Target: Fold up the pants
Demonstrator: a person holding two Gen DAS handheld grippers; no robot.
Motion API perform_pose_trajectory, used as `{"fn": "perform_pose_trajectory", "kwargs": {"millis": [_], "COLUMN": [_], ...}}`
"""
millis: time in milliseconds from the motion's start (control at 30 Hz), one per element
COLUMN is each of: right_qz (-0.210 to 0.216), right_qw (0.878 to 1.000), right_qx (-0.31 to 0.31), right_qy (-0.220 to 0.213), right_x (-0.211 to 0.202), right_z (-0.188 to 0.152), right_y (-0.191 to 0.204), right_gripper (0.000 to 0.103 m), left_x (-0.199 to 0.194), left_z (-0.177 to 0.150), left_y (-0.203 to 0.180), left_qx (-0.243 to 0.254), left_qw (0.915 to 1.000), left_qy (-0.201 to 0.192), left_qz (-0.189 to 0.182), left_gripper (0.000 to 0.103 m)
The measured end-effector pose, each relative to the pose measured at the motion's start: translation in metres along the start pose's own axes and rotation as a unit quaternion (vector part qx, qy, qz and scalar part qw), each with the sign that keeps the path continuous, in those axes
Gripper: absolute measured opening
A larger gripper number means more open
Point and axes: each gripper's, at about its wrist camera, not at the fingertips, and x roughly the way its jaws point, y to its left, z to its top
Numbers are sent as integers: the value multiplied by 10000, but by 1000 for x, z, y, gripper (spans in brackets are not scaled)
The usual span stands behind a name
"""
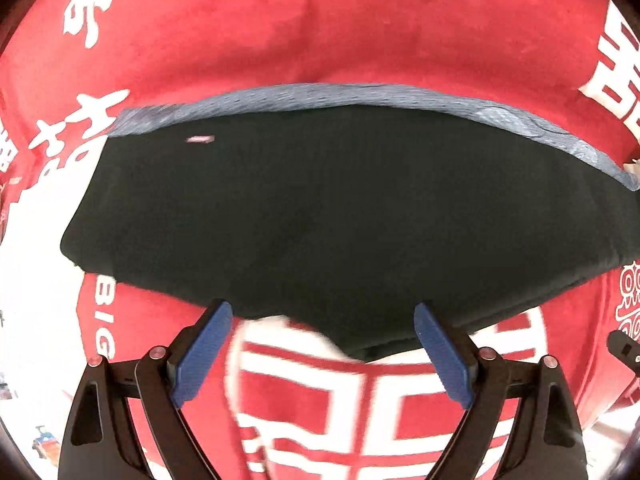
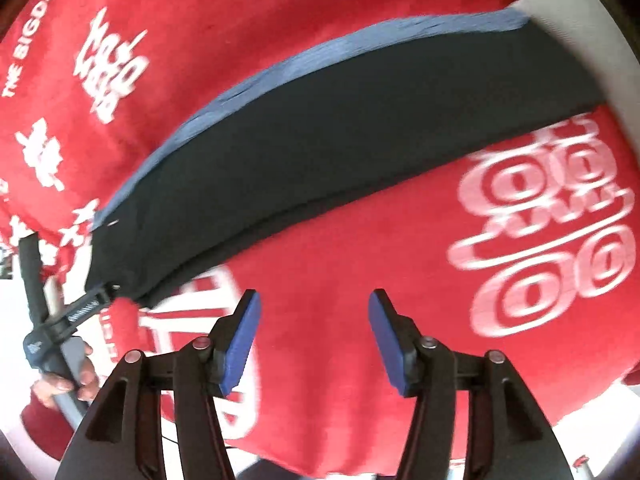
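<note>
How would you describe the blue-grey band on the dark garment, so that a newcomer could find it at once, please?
Start from the red cloth with white lettering that covers the surface. On it lie the dark pants, folded flat. The blue-grey band is the narrow strip along their far edge, away from the grippers; it is the only pale, textured part of an otherwise plain, almost black garment.

A red cloth point(image 1: 360, 40) printed with white characters covered the tabletop point(image 2: 560, 12), whose pale surface showed past the cloth's edge. Dark pants point(image 1: 340, 208), folded flat, lay directly on the cloth, a blue-grey band point(image 1: 320, 94) along their far edge.
</note>
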Motion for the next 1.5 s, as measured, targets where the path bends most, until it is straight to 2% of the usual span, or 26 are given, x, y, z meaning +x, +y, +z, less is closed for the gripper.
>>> {"fn": "perform_pose_trajectory", "kwargs": {"millis": [67, 167, 367, 467, 533, 633, 800, 933, 967, 1000, 1033, 1133, 1233, 1300, 1500], "right_qz": [308, 758, 1289, 1538, 1551, 1578, 1825, 2086, 2069, 1935, 1775, 1666, 1290, 1029, 884], "right_qw": [9994, 9965, 9893, 9853, 9851, 9845, 9781, 9659, 9646, 9676, 9716, 9779, 9875, 9910, 9940], "right_qx": [47, 188, 269, 222, 201, 407, 861, 1455, 1558, 1553, 1501, 1224, 854, 761, 509], "right_qy": [120, 301, 631, 710, 709, 648, 509, 495, 499, 473, 439, 315, 304, 391, 390], "right_x": [21, 48, 89, 100, 107, 118, 128, 134, 134, 132, 129, 112, 108, 116, 120], "right_z": [-1, -1, -3, -3, -4, -3, 1, 4, 5, 7, 9, 4, -5, -11, -13], "right_y": [19, 47, 90, 103, 107, 106, 98, 88, 86, 87, 87, 96, 100, 96, 95], "right_gripper": [66, 67, 67, 59, 51, 47, 47, 47, 44, 24, 9, 8, 6, 6, 6], "left_x": [5, 7, 14, 16, 21, 29, 32, 32, 33, 33, 33, 28, 28, 34, 37], "left_z": [-2, -5, 2, 10, 16, 21, 21, 20, 21, 21, 20, 11, -2, -5, -10], "left_y": [23, 37, 59, 62, 62, 60, 51, 38, 36, 34, 33, 22, 12, 10, 8], "left_qx": [-41, -127, -203, -166, -112, -30, 162, 292, 315, 352, 396, 692, 1041, 1027, 1000], "left_qw": [10000, 9999, 9997, 9996, 9995, 9993, 9987, 9984, 9982, 9980, 9978, 9958, 9933, 9934, 9938], "left_qy": [-37, -10, -68, -160, -161, -115, -143, -124, -111, -84, -59, -18, -71, -16, -94], "left_qz": [10, -42, -146, -172, -240, -350, -459, -476, -491, -509, -531, -602, -494, -509, -485], "left_gripper": [93, 93, 93, 93, 93, 93, 93, 93, 93, 93, 93, 93, 93, 93, 93]}}
